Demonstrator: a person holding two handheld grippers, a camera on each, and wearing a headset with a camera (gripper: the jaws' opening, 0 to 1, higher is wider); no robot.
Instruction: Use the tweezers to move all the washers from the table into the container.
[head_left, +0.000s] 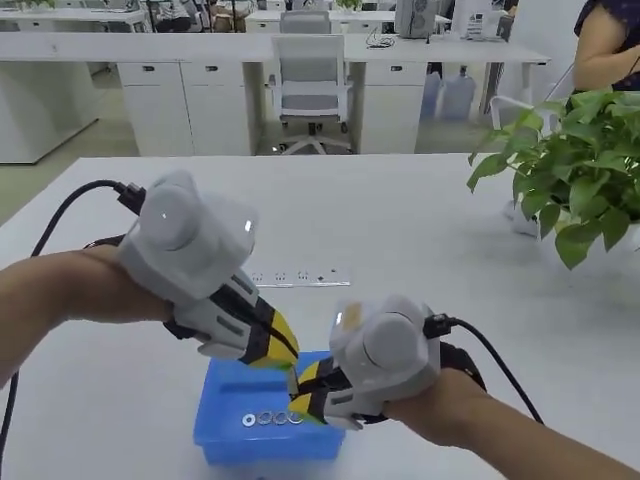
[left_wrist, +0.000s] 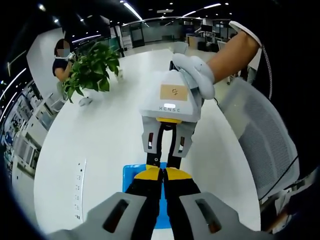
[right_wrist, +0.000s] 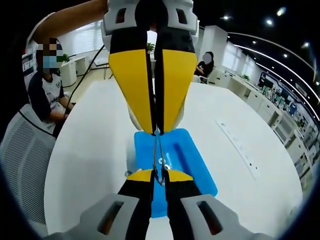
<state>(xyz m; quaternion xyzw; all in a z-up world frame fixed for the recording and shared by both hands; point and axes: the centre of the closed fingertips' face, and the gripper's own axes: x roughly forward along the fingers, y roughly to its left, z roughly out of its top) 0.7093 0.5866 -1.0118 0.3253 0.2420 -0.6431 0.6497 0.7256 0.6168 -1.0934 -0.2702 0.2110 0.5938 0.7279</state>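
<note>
Head view, left gripper (head_left: 285, 352): comes in from the left, angled down over the blue container (head_left: 228, 440); its yellow-tipped jaws are pressed close together.
Head view, right gripper (head_left: 300, 396): comes in from the right; its tips meet the left gripper's tips just above the container.
Head view, washers (head_left: 272, 418): a short row on the container's floor, just below the two sets of tips.
Head view, table (head_left: 450, 250): white; a power strip (head_left: 300, 277) lies beyond the grippers; a potted plant (head_left: 570, 180) stands at the right edge.
Left gripper view, left gripper (left_wrist: 162, 173): its own jaws are squeezed to a slit over the container (left_wrist: 131, 175).
Left gripper view, right gripper (left_wrist: 164, 162): faces head-on, tips almost touching the left's.
Right gripper view, tweezers (right_wrist: 157, 150): a thin metal strip running from one gripper's tips to the other's, above the container (right_wrist: 192, 165).
Right gripper view, right gripper (right_wrist: 159, 176): jaws pinch the near end of the tweezers.
Right gripper view, left gripper (right_wrist: 156, 127): enters from the top, jaws narrowed to a slit; the far end of the tweezers runs into their tips.
Right gripper view, surroundings: a seated person (right_wrist: 45, 102) at the left; the power strip (right_wrist: 240, 145) at the right.
</note>
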